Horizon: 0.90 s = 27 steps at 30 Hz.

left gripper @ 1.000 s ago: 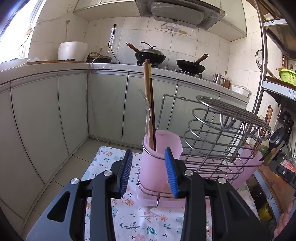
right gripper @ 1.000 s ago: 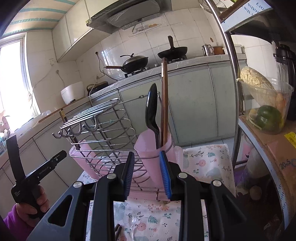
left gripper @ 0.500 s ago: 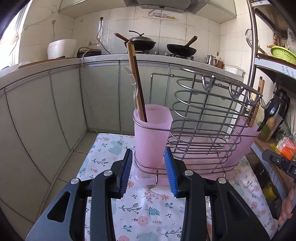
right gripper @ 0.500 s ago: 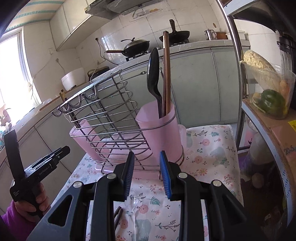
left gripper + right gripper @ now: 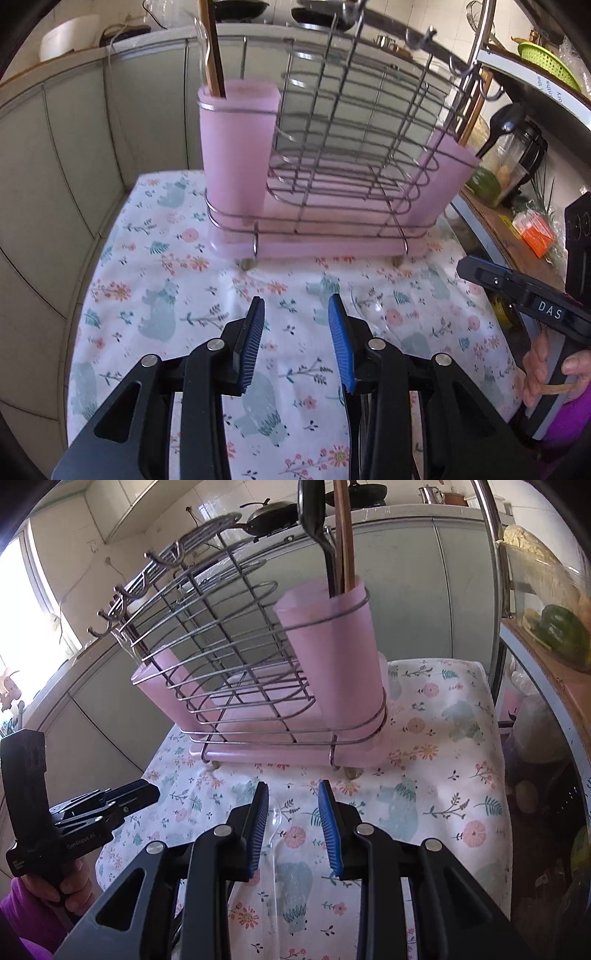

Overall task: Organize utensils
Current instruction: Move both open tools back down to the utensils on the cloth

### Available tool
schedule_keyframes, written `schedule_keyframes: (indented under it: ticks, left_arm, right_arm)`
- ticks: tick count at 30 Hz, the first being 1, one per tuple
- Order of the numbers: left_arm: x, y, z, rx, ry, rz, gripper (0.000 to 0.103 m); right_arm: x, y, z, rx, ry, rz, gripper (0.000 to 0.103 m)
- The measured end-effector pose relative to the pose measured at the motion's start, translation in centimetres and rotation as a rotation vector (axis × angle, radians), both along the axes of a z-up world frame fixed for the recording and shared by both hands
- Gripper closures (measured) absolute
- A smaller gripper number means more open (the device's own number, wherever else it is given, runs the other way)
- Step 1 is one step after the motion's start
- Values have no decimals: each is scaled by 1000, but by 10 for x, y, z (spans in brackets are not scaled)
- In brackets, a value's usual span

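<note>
Over the near half of the floral-cloth surface [image 5: 155, 295] both claws hover with bare cloth under them. The left claw [image 5: 296, 341] is open a moderate gap with nothing between its blue pads, and the right claw [image 5: 293, 821] is open about the same, also holding nothing. A clear plastic spoon [image 5: 274, 834] lies flat on the cloth, its bowl between the right claw's fingers and close to the left pad, not gripped as far as I can tell. From the left wrist view that spoon shows just right of the left claw, faint against the print.

Room-wise, the cloth's left edge drops off toward the grey cabinets [image 5: 55, 155], and on the right a shelf unit [image 5: 546, 686] crowds the surface edge. Between the claws and the rack there's an open strip of cloth.

Farther back stands the wire rack [image 5: 351, 147] on its pink tray. The pink cup [image 5: 236, 158] at the rack's left end holds wooden chopsticks [image 5: 214, 48] and something clear I can't make out. The pink cup at the right end [image 5: 332, 657] holds a black spoon [image 5: 314, 520] and brown chopsticks [image 5: 343, 535], all standing upright. The rack's middle section looks bare.
</note>
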<state>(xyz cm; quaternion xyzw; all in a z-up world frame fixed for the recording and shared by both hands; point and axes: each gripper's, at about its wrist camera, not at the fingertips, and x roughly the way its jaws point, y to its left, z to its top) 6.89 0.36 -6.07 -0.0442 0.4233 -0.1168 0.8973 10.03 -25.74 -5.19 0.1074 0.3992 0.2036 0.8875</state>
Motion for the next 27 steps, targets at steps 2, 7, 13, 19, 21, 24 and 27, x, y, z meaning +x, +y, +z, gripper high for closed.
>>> schedule_keyframes:
  ticks: [2, 7, 13, 19, 21, 24, 27]
  left_arm:
    - [-1, -4, -11, -18, 65, -31, 70]
    - [-4, -18, -36, 10, 185, -92, 78]
    - [-8, -37, -53, 61, 227, -138, 78]
    - [-7, -54, -62, 113, 253, -167, 78]
    - [-6, -59, -64, 131, 257, -174, 78]
    - [-3, -68, -66, 159, 266, -178, 78]
    - [3, -74, -67, 169, 269, -174, 86]
  right_arm:
    - [-1, 3, -5, -6, 12, 12, 75]
    - [-3, 7, -14, -6, 34, 20, 75]
    - [-3, 6, -16, 4, 42, 24, 75]
    - [-2, 5, -19, 17, 50, 29, 75]
    - [-2, 5, -20, 20, 51, 34, 75]
    - [-1, 6, -22, 23, 58, 42, 75]
    - [0, 8, -25, 24, 69, 49, 75]
